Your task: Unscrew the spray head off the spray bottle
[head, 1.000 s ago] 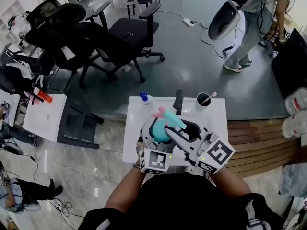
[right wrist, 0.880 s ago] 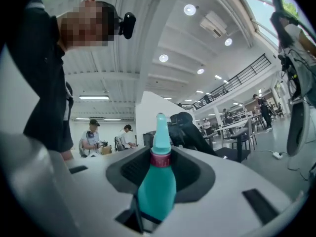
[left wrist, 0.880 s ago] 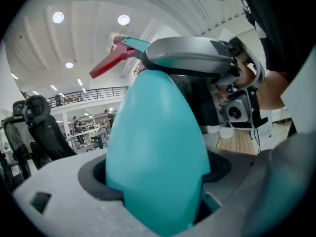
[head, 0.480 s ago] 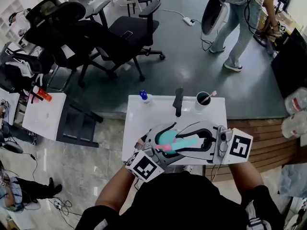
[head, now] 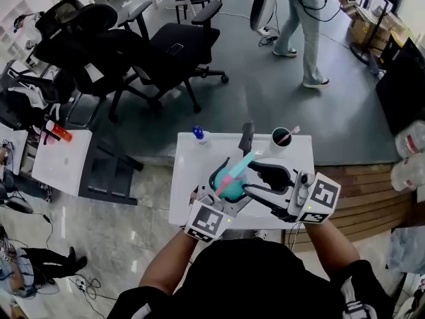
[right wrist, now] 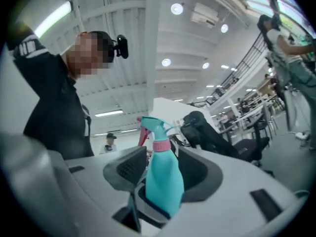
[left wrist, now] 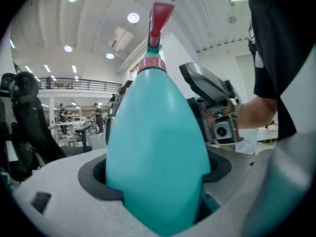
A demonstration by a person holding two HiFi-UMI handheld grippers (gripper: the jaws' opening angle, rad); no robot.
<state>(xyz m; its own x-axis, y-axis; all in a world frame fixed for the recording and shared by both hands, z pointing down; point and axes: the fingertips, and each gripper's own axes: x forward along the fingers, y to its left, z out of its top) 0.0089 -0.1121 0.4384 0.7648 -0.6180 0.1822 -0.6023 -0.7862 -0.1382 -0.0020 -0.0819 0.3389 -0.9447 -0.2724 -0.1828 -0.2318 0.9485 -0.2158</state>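
A teal spray bottle (head: 228,186) is held above the white table (head: 187,178), its body clamped in my left gripper (head: 224,190). In the left gripper view the bottle (left wrist: 157,147) fills the space between the jaws, with the pink collar (left wrist: 152,65) and red trigger (left wrist: 159,18) on top. The teal spray head (head: 240,165) points up and away. My right gripper (head: 252,181) sits just right of the bottle with its jaws opening. In the right gripper view the bottle (right wrist: 163,179) and spray head (right wrist: 152,126) stand between the pads, which do not press on them.
At the table's far edge stand a small blue-capped bottle (head: 199,134), a dark upright object (head: 247,138) and a black cup (head: 281,139) with a stick in it. Black office chairs (head: 179,45) stand beyond. A person (head: 302,18) walks at the back. A wooden platform (head: 358,191) lies at the right.
The bottle has swung from lying sideways to pointing its head up and away. The right gripper's jaws have widened and come off the spray head. The person behind has walked left.
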